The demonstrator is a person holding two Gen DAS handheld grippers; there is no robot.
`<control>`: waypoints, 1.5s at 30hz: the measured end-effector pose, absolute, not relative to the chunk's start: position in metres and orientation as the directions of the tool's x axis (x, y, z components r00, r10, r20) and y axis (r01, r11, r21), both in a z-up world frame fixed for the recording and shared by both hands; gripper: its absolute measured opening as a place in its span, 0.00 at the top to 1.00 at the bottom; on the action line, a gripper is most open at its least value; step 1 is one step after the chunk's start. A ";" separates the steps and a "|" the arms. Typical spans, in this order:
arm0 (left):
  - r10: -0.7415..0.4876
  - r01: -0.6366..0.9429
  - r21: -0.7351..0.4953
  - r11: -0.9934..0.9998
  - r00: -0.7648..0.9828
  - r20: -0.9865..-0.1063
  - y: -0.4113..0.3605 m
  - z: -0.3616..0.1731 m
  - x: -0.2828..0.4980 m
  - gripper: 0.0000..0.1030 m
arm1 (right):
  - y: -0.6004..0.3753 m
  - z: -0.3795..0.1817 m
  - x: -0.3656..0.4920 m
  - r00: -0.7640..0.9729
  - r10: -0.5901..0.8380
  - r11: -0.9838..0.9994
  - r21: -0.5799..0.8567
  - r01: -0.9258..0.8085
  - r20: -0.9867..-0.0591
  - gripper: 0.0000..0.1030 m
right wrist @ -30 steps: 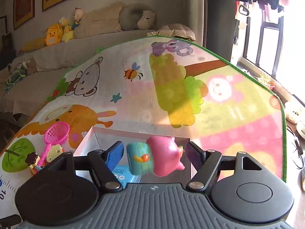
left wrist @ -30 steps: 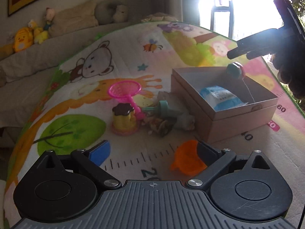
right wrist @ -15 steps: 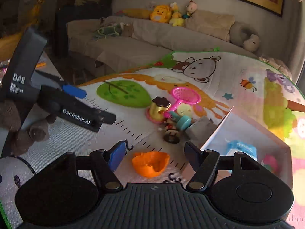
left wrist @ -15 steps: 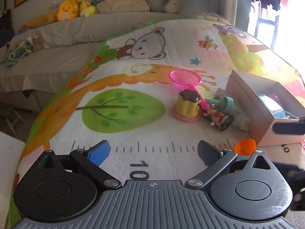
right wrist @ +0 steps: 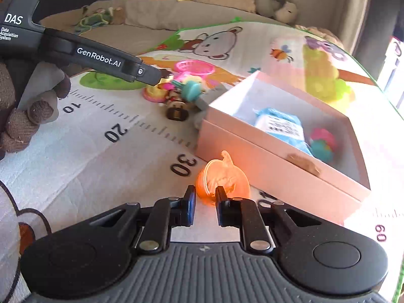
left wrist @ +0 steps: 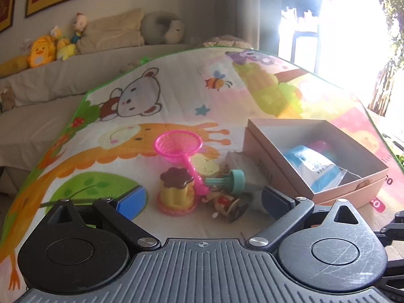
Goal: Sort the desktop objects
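Note:
An orange pumpkin toy [right wrist: 222,176] lies on the play mat just in front of the pink box [right wrist: 252,161]. My right gripper [right wrist: 204,202] is closing, its pads pinching the pumpkin's near edge. The box holds a blue packet [right wrist: 280,123] and a pink-and-teal toy [right wrist: 322,142]. My left gripper [left wrist: 203,200] stands open and holds nothing; it hovers just short of a toy pile: a pink net [left wrist: 178,145], a yellow cup with a brown lid [left wrist: 176,189], a teal piece [left wrist: 234,181] and a small figure [left wrist: 227,202]. In the right wrist view the left gripper [right wrist: 161,75] reaches over that pile.
The pink box [left wrist: 277,156] sits on the right of the mat, close beside the pile. A gloved hand [right wrist: 25,116] holds the left gripper. A sofa with plush toys [left wrist: 40,53] runs behind the mat, and a bright window is at the right.
The right gripper let go of the pink-and-teal toy, which now lies in the box, swung down to the orange pumpkin and narrowed its jaws onto it. The left gripper swung left, then back toward the pile.

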State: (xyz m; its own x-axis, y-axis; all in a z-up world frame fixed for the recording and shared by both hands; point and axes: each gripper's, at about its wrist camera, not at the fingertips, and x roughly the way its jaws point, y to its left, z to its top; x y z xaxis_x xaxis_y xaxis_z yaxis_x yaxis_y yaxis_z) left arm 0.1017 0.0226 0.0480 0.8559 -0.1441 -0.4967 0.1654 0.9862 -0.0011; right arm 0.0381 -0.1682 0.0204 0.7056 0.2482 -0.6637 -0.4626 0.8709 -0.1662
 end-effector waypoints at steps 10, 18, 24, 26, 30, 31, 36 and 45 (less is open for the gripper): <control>-0.101 0.175 0.096 0.980 0.850 -0.517 -0.015 0.025 0.152 0.36 | -0.211 0.011 0.023 0.756 0.260 0.925 -0.069 -0.373 -0.600 0.72; -0.114 0.183 0.082 0.980 0.843 -0.526 -0.005 0.030 0.122 0.54 | -0.228 0.003 0.039 0.747 0.250 0.958 0.044 -0.284 -0.616 0.51; -0.206 0.268 0.036 0.963 0.815 -0.542 0.003 0.034 0.062 0.54 | -0.222 0.003 0.038 0.748 0.228 0.958 0.008 -0.286 -0.623 0.42; -0.246 0.305 0.017 0.952 0.798 -0.550 0.007 0.033 0.039 0.53 | -0.221 0.003 0.039 0.748 0.220 0.960 0.003 -0.280 -0.626 0.39; -0.289 0.347 -0.008 0.938 0.766 -0.575 0.018 0.025 0.003 0.53 | -0.218 0.003 0.039 0.751 0.206 0.963 -0.006 -0.270 -0.627 0.36; -0.287 0.346 -0.012 0.938 0.758 -0.585 0.021 0.023 -0.001 0.53 | -0.216 0.003 0.039 0.751 0.205 0.963 -0.008 -0.270 -0.627 0.34; -0.183 0.241 0.015 0.971 0.774 -0.606 0.044 0.013 0.001 0.33 | -0.207 0.004 0.037 0.748 0.216 0.958 -0.013 -0.287 -0.628 0.28; -0.118 0.111 -0.050 0.993 0.791 -0.600 0.076 0.026 0.017 0.24 | -0.200 0.005 0.036 0.746 0.219 0.955 -0.020 -0.297 -0.629 0.18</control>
State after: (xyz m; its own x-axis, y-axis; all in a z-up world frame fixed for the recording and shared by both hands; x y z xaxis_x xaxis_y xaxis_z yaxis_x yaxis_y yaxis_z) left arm 0.0170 0.0763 0.0260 0.7913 -0.1184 -0.5998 0.1106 0.9926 -0.0500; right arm 0.0361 -0.1999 0.0045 0.7460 0.2186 -0.6290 -0.2969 0.9547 -0.0203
